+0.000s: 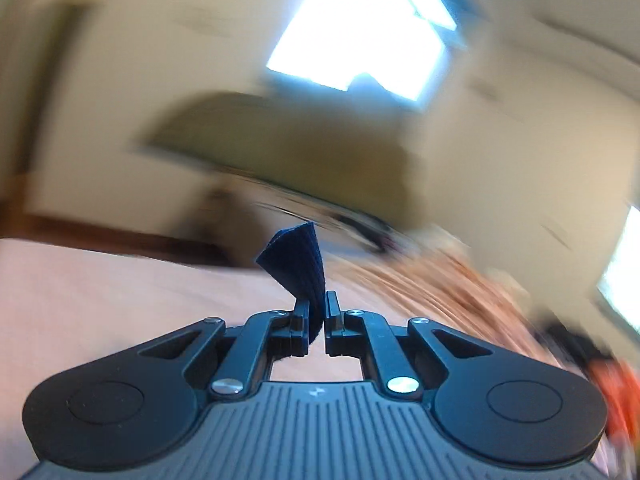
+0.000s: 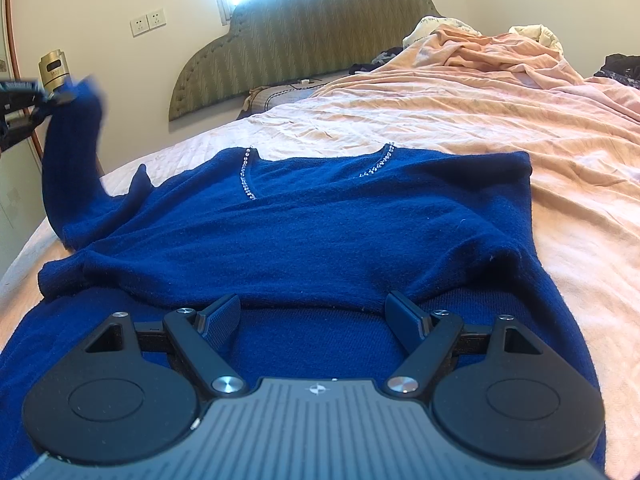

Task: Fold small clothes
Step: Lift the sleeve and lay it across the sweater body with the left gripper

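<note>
A dark blue sweater point(image 2: 320, 232) with a beaded neckline lies spread on the pink bedspread point(image 2: 520, 128). My right gripper point(image 2: 316, 312) hovers open just over its lower part, nothing between the fingers. At the far left of the right wrist view, my left gripper point(image 2: 60, 98) holds the sweater's left sleeve point(image 2: 72, 148) lifted off the bed. In the blurred left wrist view, my left gripper point(image 1: 318, 312) is shut on the sleeve's ribbed cuff point(image 1: 298, 260), which sticks up between the fingers.
An olive padded headboard point(image 2: 304, 36) stands against the wall at the back. Rumpled pink bedding point(image 2: 500, 56) and dark clothes point(image 2: 620, 66) are piled at the far right. Wall sockets point(image 2: 148, 22) sit left of the headboard. The bed's left edge runs close to the lifted sleeve.
</note>
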`<state>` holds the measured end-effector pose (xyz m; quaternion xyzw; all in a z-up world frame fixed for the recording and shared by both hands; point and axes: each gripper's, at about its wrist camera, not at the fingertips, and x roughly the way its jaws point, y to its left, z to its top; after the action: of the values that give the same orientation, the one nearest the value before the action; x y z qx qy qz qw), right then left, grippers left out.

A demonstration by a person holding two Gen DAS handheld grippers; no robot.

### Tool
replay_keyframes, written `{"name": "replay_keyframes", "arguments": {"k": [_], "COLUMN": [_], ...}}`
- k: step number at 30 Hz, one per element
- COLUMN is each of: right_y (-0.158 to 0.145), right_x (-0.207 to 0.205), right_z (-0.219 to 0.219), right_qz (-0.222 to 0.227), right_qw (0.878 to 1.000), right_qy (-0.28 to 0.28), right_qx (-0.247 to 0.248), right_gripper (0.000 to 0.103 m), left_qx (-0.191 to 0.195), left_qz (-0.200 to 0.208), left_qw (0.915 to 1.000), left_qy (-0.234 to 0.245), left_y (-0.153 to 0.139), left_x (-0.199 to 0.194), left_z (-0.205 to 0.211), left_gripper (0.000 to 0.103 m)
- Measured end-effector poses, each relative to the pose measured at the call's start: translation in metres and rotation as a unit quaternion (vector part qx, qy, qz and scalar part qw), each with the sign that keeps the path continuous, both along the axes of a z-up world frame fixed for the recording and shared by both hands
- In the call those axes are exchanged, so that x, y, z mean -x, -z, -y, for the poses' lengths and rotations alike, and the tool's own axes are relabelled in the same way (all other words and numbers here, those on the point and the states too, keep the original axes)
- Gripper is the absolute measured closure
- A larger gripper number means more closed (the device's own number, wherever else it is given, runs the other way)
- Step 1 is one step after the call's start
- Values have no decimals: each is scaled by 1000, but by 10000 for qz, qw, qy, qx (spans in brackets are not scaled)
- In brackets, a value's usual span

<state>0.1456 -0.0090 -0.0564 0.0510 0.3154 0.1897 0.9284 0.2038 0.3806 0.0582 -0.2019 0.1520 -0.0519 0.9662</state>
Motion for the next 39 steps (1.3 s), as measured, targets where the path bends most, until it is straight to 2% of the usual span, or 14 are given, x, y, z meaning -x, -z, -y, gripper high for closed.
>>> {"name": "replay_keyframes", "arguments": {"k": [4, 7, 9, 11, 12, 14, 17, 21, 23, 29, 34, 35, 37, 39], "right_y": [0, 1, 1, 1, 1, 0, -14, -46, -51, -32, -30, -31, -33, -35], "right_x": [0, -1, -1, -1, -1, 0, -3, -11, -28, -70, -65, -66, -66, -66], "right_z": [3, 7, 7, 6, 6, 5, 7, 20, 12, -36, -60, -61, -66, -69], "right_qz": [-25, -44, -49, -55, -56, -66, -329, -871, -1394, -2501, -2387, -2387, -2353, -2311], "right_qw": [9999, 9996, 9995, 9996, 9996, 9996, 9984, 9738, 9589, 9537, 9625, 9628, 9665, 9690], "right_qy": [27, 43, 41, 26, 24, 31, 252, 289, 148, 245, 340, 344, 373, 303], "right_qx": [-160, -281, -296, -291, -285, -264, -391, -2079, -2467, -1654, -1240, -1220, -951, -823], "right_gripper": [22, 22, 22, 21, 21, 21, 25, 27, 27, 34, 38, 45, 78, 87], "left_qx": [-270, -143, 241, 661, 692, 474, 644, 974, 951, 622, 904, 905, 920, 955], "left_qz": [-913, -1816, -1902, -1642, -1409, -966, -1085, -1197, -1099, -1136, -1082, -1081, -1078, -1069], "left_qw": [9845, 9666, 9630, 9675, 9741, 9865, 9888, 9862, 9878, 9901, 9885, 9885, 9884, 9882], "left_qy": [1471, 1805, 1894, 1804, 1628, 1236, 802, 593, 560, 539, 544, 543, 547, 546], "left_y": [54, 96, 102, 100, 97, 90, 100, 122, 121, 122, 128, 128, 128, 128], "left_x": [8, 12, 26, 49, 66, 92, 115, 130, 131, 131, 137, 137, 138, 139], "left_z": [117, 156, 154, 141, 133, 119, 89, 63, 64, 74, 67, 67, 67, 66], "left_gripper": [96, 89, 60, 9, 6, 4, 4, 4, 4, 3, 3, 3, 3, 3]}}
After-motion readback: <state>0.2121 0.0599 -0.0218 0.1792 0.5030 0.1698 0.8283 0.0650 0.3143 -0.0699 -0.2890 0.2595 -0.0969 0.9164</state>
